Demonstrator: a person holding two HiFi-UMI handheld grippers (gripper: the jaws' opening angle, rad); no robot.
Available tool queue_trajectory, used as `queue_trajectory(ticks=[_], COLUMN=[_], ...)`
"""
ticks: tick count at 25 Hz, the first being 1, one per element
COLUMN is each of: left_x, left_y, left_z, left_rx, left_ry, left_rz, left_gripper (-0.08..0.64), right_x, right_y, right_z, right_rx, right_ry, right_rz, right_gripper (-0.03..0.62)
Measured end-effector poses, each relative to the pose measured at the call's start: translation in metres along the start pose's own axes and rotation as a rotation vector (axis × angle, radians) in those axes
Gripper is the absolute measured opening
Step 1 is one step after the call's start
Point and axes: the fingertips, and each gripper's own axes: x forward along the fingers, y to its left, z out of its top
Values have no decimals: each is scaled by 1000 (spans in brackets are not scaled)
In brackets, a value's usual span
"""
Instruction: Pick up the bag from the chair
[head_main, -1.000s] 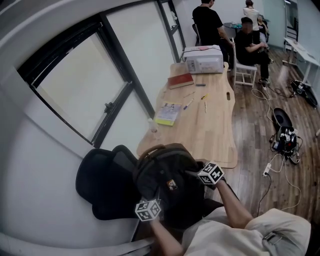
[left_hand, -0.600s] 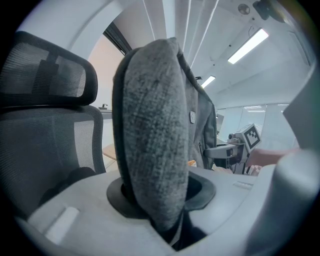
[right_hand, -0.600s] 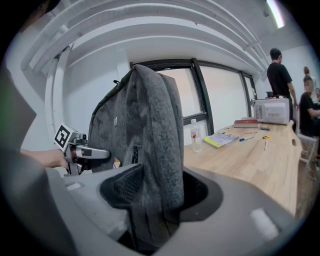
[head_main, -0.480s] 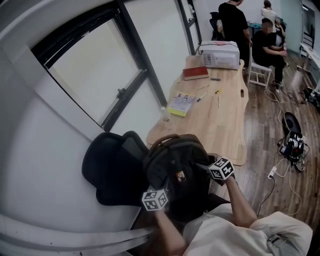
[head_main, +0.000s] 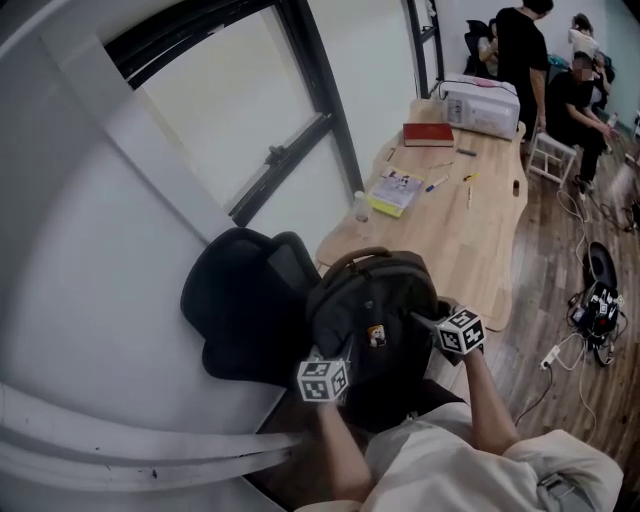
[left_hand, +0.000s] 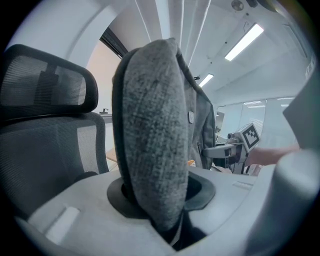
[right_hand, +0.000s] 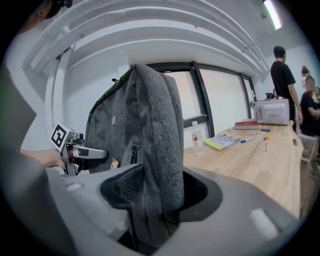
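Bag (head_main: 372, 305) beside chair (head_main: 240, 315), left gripper (head_main: 335, 362) and right gripper (head_main: 432, 322) each clamped on a grey padded strap.

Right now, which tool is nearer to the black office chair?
Left. The left tool grips the backpack on the side next to the office chair; the right tool grips the opposite side, toward the wooden table.

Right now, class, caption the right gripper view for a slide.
Right gripper clamps a grey backpack strap beside a wooden table.
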Motion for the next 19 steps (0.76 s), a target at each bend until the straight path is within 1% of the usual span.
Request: queue_trajectory(ticks=[3,6,14,19], left_x=[-4,-6,-2,1], left_y=[1,-2,-5,-8], left_z=[-1,-1,-6,-9], left_rx=[-10,-2,-13,-11], left_ry=[-2,1,-8,5], left_rz=[7,7,-10,-18], left_gripper=[124,123,123,123], right_x=[3,3,-4,-7], right_y=[2,2,0,-2], right_z=[2,2,-1,-7], right_rx=[-18,-15,-31,-21], right_ry=[8,8,19,31], right_rz=[11,15,3,8], right_gripper=[214,215,213,214])
